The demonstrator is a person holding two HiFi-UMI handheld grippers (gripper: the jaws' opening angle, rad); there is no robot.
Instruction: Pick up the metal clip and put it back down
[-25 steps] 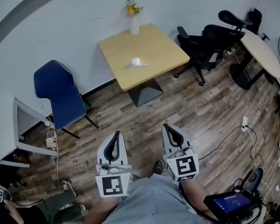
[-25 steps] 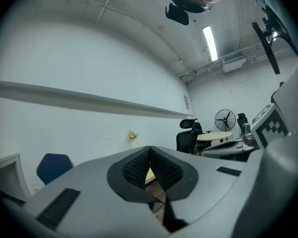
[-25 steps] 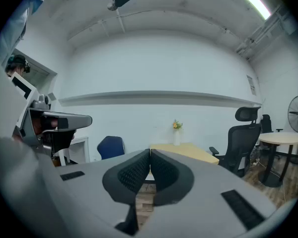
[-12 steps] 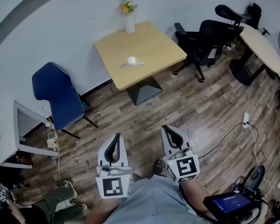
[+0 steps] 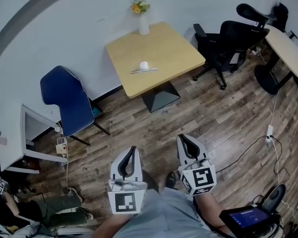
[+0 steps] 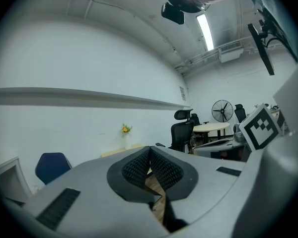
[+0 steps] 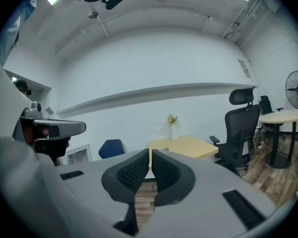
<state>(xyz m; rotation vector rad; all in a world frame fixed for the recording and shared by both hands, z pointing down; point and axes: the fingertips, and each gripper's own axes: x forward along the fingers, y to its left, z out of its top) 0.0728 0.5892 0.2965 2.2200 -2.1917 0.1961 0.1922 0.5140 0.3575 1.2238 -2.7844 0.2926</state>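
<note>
Far across the floor [image 5: 139, 128], on the desk [image 5: 164, 48], lies the metal clip [image 5: 144, 70]; our left tongs [image 5: 131, 152] and right tongs [image 5: 185, 140] are closed and empty. Arriving without opening them, we risk knocking it off.

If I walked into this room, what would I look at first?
Probably the yellow table by the white wall, with a vase of flowers at its far edge and a thin metal clip lying near its middle. Next comes the blue chair to its left. The left gripper and right gripper are low in the head view, both shut and empty.
</note>
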